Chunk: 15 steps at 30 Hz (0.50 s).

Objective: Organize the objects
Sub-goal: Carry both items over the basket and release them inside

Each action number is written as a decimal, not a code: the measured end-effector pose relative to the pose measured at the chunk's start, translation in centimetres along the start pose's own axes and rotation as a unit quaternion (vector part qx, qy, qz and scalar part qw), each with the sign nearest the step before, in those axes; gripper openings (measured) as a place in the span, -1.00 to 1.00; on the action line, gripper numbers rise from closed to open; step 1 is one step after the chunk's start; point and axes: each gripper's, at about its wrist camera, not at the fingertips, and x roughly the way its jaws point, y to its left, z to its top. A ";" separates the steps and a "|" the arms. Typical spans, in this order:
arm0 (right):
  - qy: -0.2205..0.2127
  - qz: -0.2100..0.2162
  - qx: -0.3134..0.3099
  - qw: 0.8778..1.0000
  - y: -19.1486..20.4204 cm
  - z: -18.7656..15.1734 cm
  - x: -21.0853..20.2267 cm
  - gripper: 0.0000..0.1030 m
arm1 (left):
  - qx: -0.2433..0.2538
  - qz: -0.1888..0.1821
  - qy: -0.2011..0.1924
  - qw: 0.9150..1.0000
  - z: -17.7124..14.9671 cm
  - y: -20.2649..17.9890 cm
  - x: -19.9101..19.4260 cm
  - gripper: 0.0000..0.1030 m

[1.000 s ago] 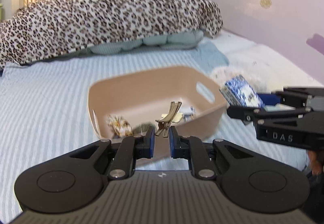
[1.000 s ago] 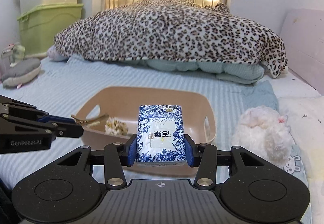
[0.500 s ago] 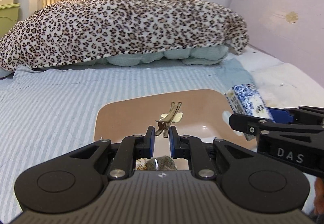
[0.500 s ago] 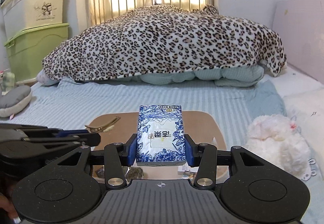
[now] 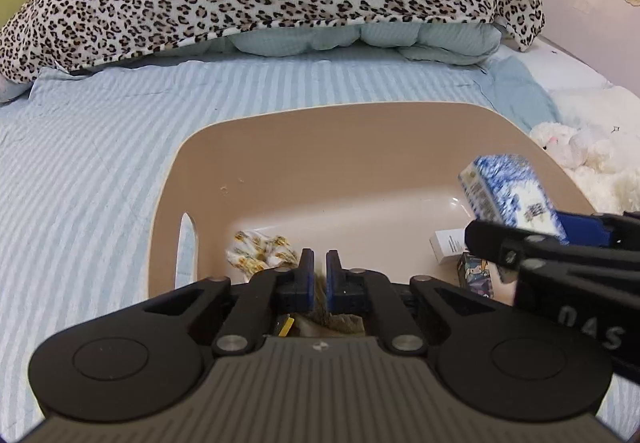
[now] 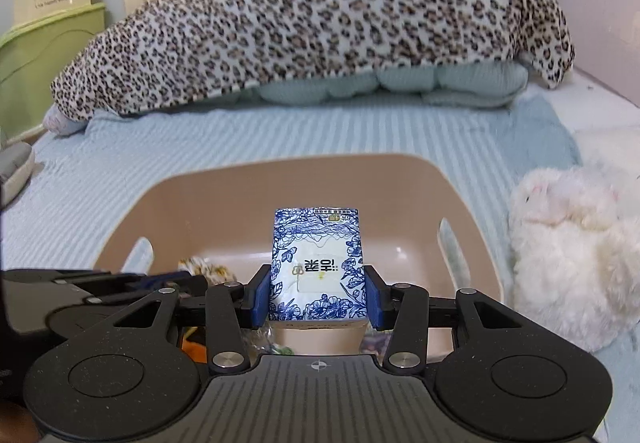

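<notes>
A tan plastic basket (image 5: pixel 280 131) (image 6: pixel 200 187) sits on the striped bed. My right gripper (image 6: pixel 318 289) is shut on a blue-and-white floral tissue pack (image 6: pixel 318 263), held over the basket's near side; the pack also shows in the left wrist view (image 5: pixel 508 191). My left gripper (image 5: pixel 317 267) hangs over the basket with its jaws slightly apart and nothing between them; the hair clip is out of sight. A patterned cloth item (image 5: pixel 260 249) and small boxes (image 5: pixel 450 243) lie inside the basket.
A leopard-print blanket (image 6: pixel 312 27) over a pale green quilt fills the far end of the bed. A white plush toy (image 6: pixel 568 243) lies right of the basket. Green and cream storage bins (image 6: pixel 44 43) stand at the left.
The hair clip has left my left gripper's jaws, which now stand slightly apart. Both grippers moved forward and down over the basket. The right gripper still holds the tissue pack.
</notes>
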 end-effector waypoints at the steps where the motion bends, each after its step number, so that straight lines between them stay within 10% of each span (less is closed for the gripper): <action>1: 0.004 -0.004 -0.002 1.000 0.0 -0.2 0.2 -0.17 | 0.002 0.002 -0.001 1.000 0.0 -0.1 -0.1 -0.88; 7: -0.008 -0.011 -0.001 1.000 -0.2 -0.7 -0.9 0.24 | -0.007 0.002 -0.004 1.000 -0.2 0.2 -1.4 -0.67; 11: -0.029 -0.022 -0.019 0.999 -0.2 -0.8 -2.8 0.37 | 0.003 0.020 -0.033 0.999 -0.1 0.0 -3.6 0.31; 15: -0.033 -0.019 -0.021 0.999 -0.4 -1.3 -4.6 0.47 | 0.008 0.024 -0.045 0.999 -0.4 0.1 -5.5 0.39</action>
